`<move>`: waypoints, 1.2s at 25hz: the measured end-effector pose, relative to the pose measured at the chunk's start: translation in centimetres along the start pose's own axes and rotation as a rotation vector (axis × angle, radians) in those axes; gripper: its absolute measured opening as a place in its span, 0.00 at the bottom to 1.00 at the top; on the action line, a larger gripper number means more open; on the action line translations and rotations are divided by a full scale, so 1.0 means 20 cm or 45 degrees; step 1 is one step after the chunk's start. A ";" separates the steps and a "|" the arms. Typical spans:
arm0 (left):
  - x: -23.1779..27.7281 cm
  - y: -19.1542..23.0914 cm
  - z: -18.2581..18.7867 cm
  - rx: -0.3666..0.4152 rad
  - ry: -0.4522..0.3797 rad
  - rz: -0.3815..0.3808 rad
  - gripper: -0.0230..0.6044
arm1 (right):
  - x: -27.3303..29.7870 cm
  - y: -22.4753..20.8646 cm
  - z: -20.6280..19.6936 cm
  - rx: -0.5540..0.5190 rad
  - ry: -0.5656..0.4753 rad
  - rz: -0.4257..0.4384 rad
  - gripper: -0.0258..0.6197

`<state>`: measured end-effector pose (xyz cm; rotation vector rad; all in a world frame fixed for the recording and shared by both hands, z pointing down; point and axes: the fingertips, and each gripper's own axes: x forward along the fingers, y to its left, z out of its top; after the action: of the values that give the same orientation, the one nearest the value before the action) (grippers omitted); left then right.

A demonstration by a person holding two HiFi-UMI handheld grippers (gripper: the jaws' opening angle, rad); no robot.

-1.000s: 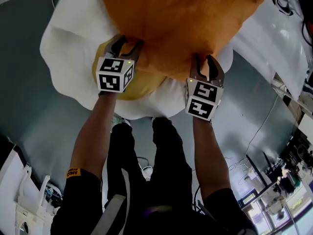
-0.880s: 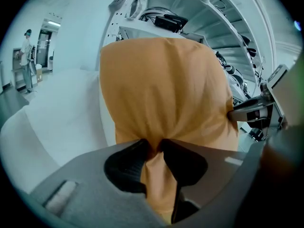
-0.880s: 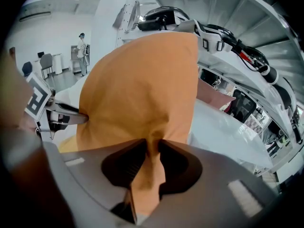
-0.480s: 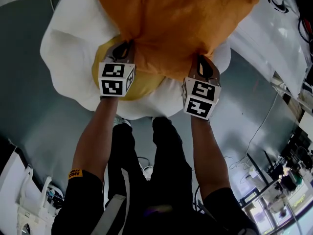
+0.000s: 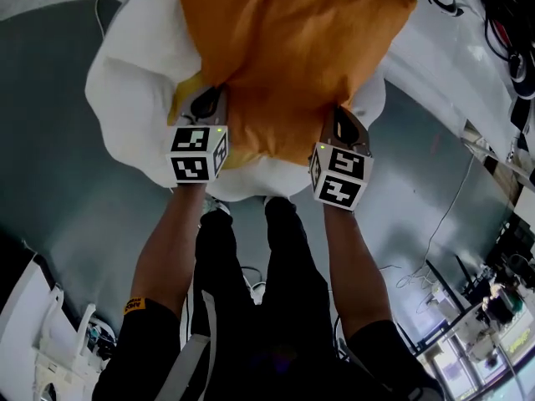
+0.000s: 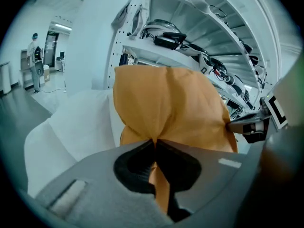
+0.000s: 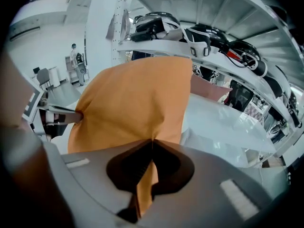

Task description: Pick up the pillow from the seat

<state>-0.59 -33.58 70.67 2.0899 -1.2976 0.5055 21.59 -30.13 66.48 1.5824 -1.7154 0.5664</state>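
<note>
An orange pillow (image 5: 288, 48) hangs over a white cushioned seat (image 5: 134, 98). My left gripper (image 5: 209, 100) is shut on the pillow's near left edge, with orange cloth pinched between its jaws (image 6: 154, 144). The near right edge is pinched by my right gripper (image 5: 344, 124), shut with a fold of the cloth (image 7: 152, 144) in it. In the left gripper view the pillow (image 6: 166, 108) bulges ahead, with the right gripper (image 6: 251, 125) at its far side. A yellow cushion (image 5: 188, 90) shows under the pillow at the left.
White shelving with cables and gear (image 6: 190, 37) stands behind the seat. A white sheet (image 5: 451, 73) covers something at the right. Grey floor (image 5: 75, 215) lies around the seat, with cables (image 5: 435, 232) and equipment at the lower right. The person's legs (image 5: 259, 291) are below.
Both grippers have closed on the pillow's near edge. The pillow has lifted and shifted a little, uncovering less of the yellow cushion beneath.
</note>
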 end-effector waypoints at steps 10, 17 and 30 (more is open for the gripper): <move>-0.53 -0.05 0.11 -0.042 0.021 0.028 0.04 | -0.41 0.13 0.13 0.047 -0.011 0.049 0.05; -0.97 -0.05 0.27 -0.064 -0.018 0.066 0.04 | -0.77 0.29 0.29 0.048 -0.081 0.084 0.05; -1.62 -0.09 0.49 -0.014 -0.033 0.080 0.04 | -1.36 0.50 0.45 0.113 -0.137 0.101 0.05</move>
<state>-13.44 -18.37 43.31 2.0580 -1.3814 0.4987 9.40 -17.29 41.80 1.6381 -1.8629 0.6147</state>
